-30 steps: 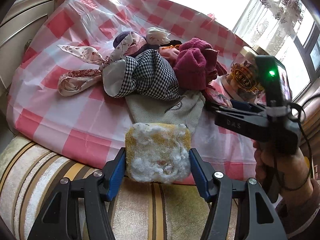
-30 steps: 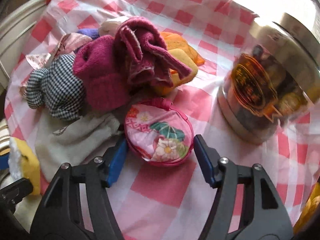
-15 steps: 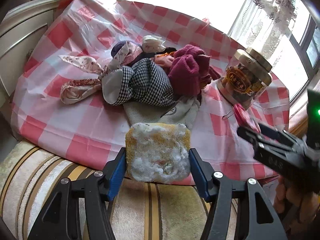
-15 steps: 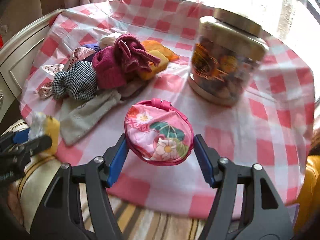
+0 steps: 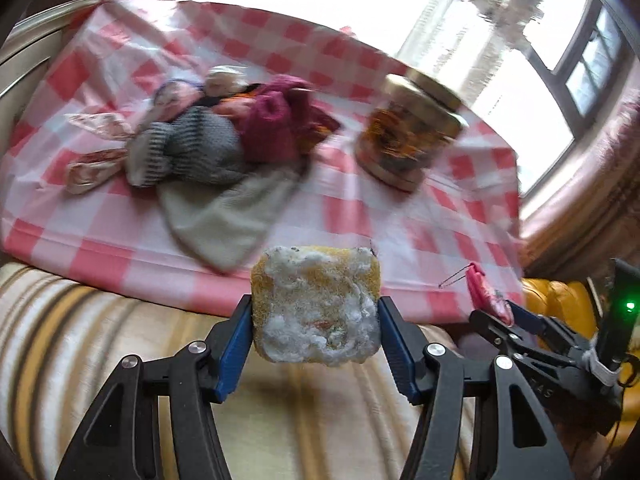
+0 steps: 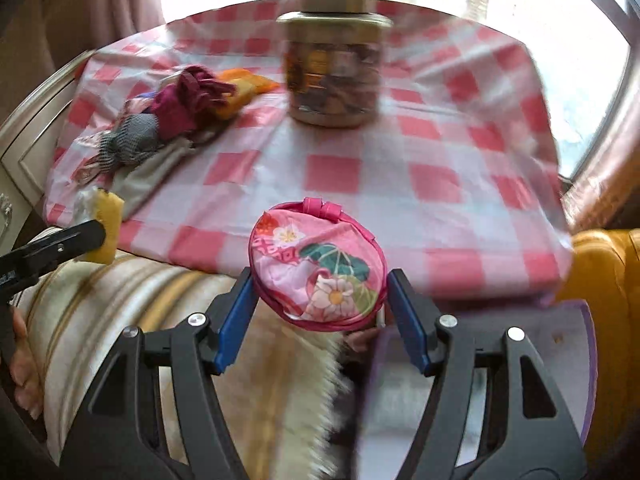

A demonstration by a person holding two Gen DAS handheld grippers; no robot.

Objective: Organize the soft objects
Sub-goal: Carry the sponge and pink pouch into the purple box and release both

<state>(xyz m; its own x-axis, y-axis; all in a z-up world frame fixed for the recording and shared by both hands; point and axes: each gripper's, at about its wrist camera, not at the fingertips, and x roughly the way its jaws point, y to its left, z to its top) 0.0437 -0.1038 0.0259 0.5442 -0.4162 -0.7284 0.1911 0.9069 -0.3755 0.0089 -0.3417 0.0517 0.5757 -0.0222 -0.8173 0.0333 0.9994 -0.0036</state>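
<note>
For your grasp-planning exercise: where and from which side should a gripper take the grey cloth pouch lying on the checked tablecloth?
Probably the grey cloth pouch at its rounded near end, coming from the table's near edge: that end lies flat and bare on the tablecloth, while the far end is tucked under the pile of soft things.

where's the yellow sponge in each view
Left wrist: the yellow sponge sits bottom centre, clamped in the left gripper.
Right wrist: the sponge shows at the left edge, edge-on, off the tablecloth's corner.
Shared landmark: the gold-lidded jar standing on the checked cloth.
</note>
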